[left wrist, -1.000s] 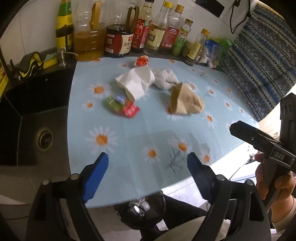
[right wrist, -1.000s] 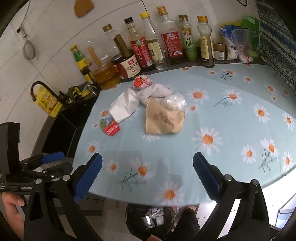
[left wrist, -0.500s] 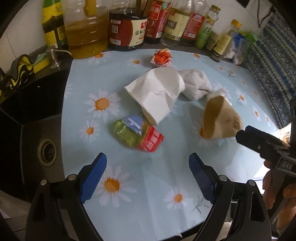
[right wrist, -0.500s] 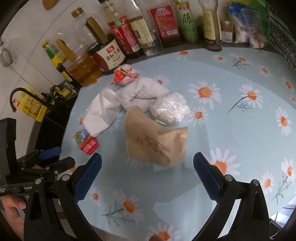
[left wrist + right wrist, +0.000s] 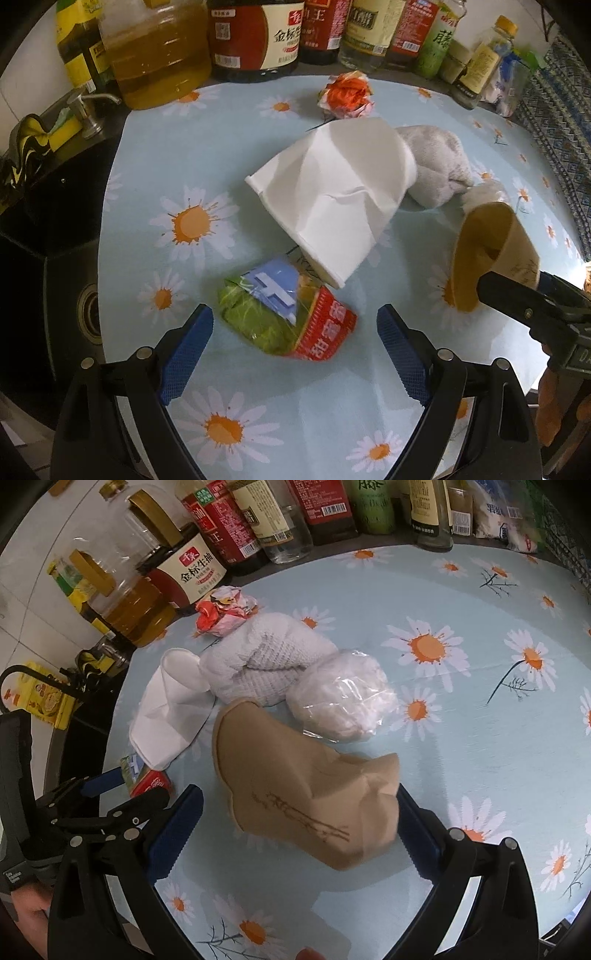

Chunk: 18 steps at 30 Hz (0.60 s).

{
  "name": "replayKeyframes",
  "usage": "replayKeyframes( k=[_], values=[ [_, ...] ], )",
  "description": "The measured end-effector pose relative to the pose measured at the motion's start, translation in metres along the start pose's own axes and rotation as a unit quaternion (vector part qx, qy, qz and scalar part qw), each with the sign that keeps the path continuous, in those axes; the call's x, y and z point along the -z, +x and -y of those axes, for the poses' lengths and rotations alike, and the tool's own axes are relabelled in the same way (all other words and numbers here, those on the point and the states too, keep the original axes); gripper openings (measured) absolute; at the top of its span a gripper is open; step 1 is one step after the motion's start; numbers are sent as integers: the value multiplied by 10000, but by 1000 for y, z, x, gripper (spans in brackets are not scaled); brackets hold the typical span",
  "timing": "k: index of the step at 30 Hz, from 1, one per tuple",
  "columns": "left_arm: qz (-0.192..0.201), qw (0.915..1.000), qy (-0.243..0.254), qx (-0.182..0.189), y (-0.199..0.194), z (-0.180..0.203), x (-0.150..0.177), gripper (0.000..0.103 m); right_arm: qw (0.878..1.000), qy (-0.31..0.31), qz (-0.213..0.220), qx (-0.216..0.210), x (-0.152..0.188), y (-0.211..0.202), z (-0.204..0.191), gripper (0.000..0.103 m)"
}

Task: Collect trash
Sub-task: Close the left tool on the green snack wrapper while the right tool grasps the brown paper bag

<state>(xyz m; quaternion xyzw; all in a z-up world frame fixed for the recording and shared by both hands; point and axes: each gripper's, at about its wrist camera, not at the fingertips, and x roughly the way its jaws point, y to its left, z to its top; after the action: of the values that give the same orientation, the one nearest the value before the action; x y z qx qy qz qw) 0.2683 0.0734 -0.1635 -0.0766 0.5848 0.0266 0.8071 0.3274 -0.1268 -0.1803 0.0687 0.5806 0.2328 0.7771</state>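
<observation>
Round table under a pale blue daisy-print cloth [image 5: 229, 155], row of oil and sauce bottles [image 5: 255, 33] along its far edge, white tiled wall [image 5: 14, 602] behind, dark sink with drain [image 5: 86, 314] off the left edge, patterned blue fabric [image 5: 565, 85] at the right edge

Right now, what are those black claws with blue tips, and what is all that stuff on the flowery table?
Those claws are two hand-held grippers; a person squeezes one in each hand. Each has a little camera looking out between its fingers, so you get one picture per gripper.

The left gripper is open around a green, blue and red crumpled snack wrapper. The right gripper is open around a squashed brown paper cup. Neither is squeezing anything yet.

Also on the daisy-patterned tablecloth: a squashed white paper cup, a grey-white waffle cloth, a clear bag of white stuff and a red crumpled wrapper ball. Sauce and oil bottles stand behind.
</observation>
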Motion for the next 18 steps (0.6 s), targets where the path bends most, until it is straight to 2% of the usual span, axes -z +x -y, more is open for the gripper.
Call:
replayKeyframes(
  k=[4, 6, 8, 10, 18],
  values=[
    [-30, 10000, -42, -74, 5, -2, -2, 86, 9999, 141, 32, 53, -2, 2, 2, 98],
    [-27, 10000, -63, -45, 6, -3, -2, 86, 9998, 178, 50, 67, -3, 2, 3, 92],
    [17, 9999, -28, -96, 5, -1, -2, 80, 9998, 187, 66, 73, -4, 1, 4, 86],
    [39, 9999, 4, -121, 4, 0, -2, 73, 9998, 179, 64, 75, -5, 1, 5, 85],
    [51, 9999, 77, -128, 3, 1, -2, 68, 9996, 251, 82, 21, -1, -3, 8, 81]
  ],
)
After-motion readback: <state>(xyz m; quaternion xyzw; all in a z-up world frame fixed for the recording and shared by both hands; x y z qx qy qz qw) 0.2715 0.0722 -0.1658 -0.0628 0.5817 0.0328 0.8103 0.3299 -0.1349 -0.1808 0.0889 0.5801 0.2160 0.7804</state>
